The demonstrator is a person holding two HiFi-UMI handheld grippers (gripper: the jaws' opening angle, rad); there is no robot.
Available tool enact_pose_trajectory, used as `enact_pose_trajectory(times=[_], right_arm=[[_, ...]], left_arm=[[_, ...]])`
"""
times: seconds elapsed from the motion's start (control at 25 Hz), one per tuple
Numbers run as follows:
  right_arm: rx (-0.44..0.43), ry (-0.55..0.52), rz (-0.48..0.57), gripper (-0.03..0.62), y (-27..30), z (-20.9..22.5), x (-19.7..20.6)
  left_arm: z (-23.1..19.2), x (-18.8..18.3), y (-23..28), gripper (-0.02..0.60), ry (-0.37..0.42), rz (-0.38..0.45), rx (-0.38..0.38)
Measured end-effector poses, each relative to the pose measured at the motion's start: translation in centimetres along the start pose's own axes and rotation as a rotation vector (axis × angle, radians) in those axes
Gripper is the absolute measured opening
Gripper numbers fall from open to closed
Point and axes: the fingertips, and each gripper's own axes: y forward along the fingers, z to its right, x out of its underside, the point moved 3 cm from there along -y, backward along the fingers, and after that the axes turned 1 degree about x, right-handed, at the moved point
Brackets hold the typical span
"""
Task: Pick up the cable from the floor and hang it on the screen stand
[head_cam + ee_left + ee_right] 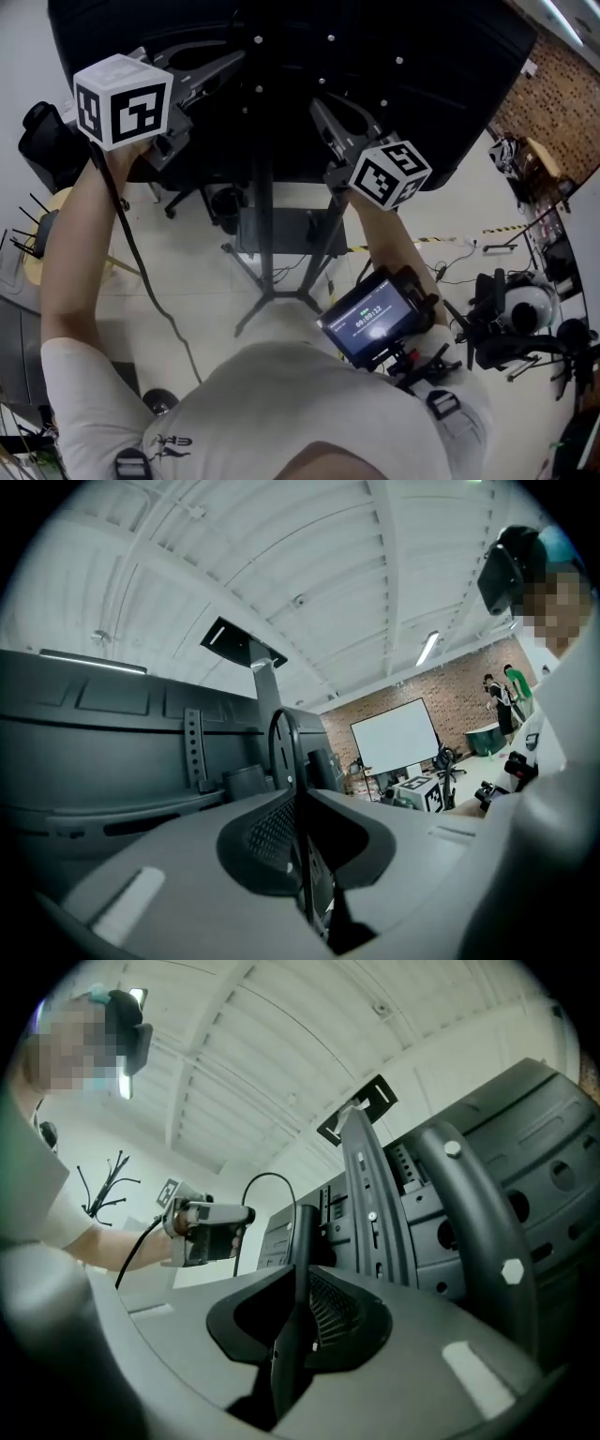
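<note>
Currently the cable (142,277) is clamped in the nearly closed jaws of the left gripper (300,803), raised behind the screen stand (267,216). The cable is passed loosely between the slightly parted jaws of the right gripper (302,1288), presumably so 1 loop can be draped over the stand.

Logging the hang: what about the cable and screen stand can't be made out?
- The cable's lower end: head view, behind the person's shirt.
- Whether it touches the screen stand: head view, black on black.
- Grip of the right gripper: right gripper view, dark cable fills the gap.
</note>
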Motion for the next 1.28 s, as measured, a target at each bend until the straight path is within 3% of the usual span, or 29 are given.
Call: enact_pose_trajectory(times=[0.24,0.56,0.96,1.28], right_arm=[[-0.028,-0.066,0.009,0.074,1.4,-0.5,-1.3],[-0.044,-0.121,0.011,0.083,3.6,-0.2,-2.4],[-0.064,-0.151,0.020,0.083,5.0,-0.8,-2.7],[-0.051,-0.143,0.025,0.083,5.6,-0.2,-2.5]], left_arm=[[-1.5,-1.2,2.4,0.026,-0.007,-0.091,0.046],[-5.6,-1.1,3.4,0.026,-0.152,-0.127,0.050],[-8.4,0.3,3.4,0.026,-0.289,-0.170,-0.007],[-9.5,1.9,3.0,0.026,-0.287,-0.183,-0.065]])
